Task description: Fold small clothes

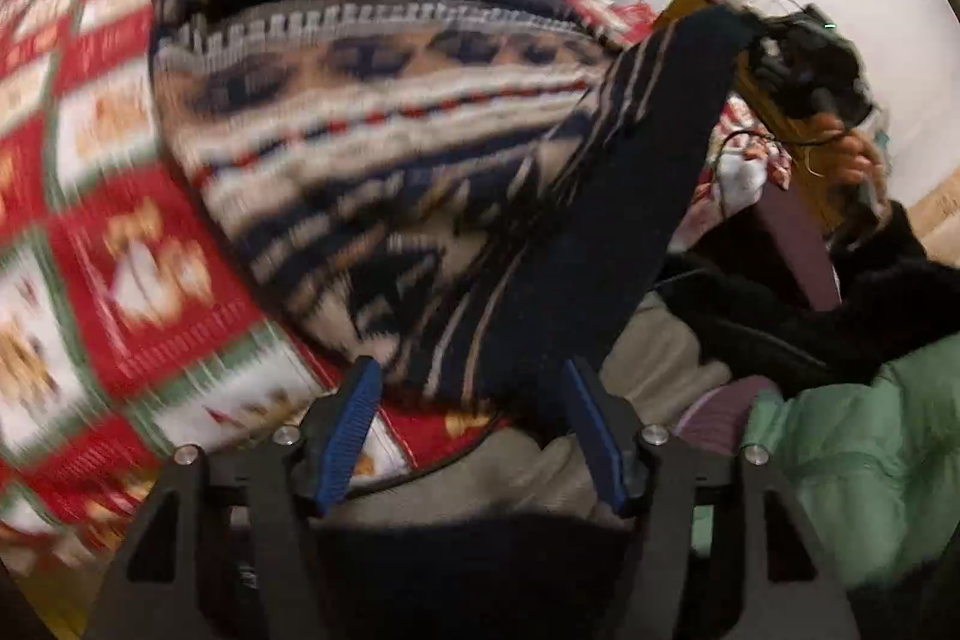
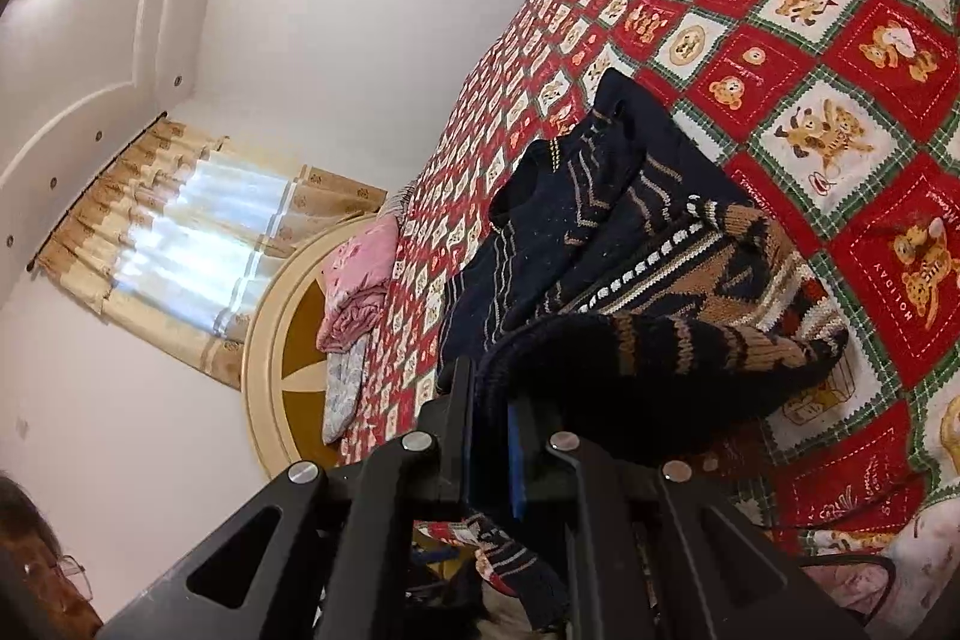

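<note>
The patterned navy sweater [image 2: 648, 268] is seen lying on the bed's red teddy-bear quilt [image 2: 852, 58], at centre frame. A dark edge of it is pinched in the right hand-held gripper [image 2: 492, 424], at lower centre. The left hand-held gripper [image 1: 474, 436] is spread, nothing pressed between its blue pads [image 1: 351, 430].

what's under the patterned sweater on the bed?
The sweater lies on the red teddy-bear quilt, which shows all around it. The right gripper clamps one navy edge. Whatever the quilt carries directly beneath the sweater is covered.
</note>
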`<state>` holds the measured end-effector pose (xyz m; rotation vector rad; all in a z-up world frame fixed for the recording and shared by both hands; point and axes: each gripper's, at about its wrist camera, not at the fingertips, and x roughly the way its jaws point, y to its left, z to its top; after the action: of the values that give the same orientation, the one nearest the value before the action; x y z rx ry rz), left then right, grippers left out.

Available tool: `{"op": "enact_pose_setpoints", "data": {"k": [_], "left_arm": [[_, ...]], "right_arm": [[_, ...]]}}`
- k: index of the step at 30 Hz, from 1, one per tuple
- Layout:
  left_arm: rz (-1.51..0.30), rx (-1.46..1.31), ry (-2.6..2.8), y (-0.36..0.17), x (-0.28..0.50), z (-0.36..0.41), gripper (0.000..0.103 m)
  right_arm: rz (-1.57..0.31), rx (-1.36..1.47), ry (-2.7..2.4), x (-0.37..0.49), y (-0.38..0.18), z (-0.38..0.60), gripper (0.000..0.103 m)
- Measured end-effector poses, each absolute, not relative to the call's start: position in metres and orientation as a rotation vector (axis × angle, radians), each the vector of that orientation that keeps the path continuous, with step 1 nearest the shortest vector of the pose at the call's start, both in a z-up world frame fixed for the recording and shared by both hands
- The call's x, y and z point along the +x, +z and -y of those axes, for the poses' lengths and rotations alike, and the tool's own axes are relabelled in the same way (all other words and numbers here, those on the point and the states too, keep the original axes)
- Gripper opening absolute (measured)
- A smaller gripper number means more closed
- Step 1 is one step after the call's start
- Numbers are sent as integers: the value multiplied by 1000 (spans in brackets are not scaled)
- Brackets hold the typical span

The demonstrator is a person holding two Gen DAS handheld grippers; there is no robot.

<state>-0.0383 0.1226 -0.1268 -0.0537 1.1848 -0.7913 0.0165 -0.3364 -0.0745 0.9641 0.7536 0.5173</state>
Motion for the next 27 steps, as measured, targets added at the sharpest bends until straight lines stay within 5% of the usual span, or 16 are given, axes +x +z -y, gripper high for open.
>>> {"op": "enact_pose_setpoints", "data": {"k": [7,21,23,25,27], "left_arm": [[-1356,-230,-756,-167,-40,-104,66],[-1382,-387,-704,-189,-25,-89,63],[-1365,-400,-705,-186,-25,-96,46],[-1363,-402,-708,-184,-25,-99,6],[-1343,-392,-711,-179,-25,-98,7]], "right_arm": [[-737,965,519,4,-73,337,9],[-723,991,510,-8,-84,347,9],[-726,985,510,-8,-86,347,9],[-729,988,508,-8,-88,347,9],[-728,989,507,-9,-88,347,9]]}}
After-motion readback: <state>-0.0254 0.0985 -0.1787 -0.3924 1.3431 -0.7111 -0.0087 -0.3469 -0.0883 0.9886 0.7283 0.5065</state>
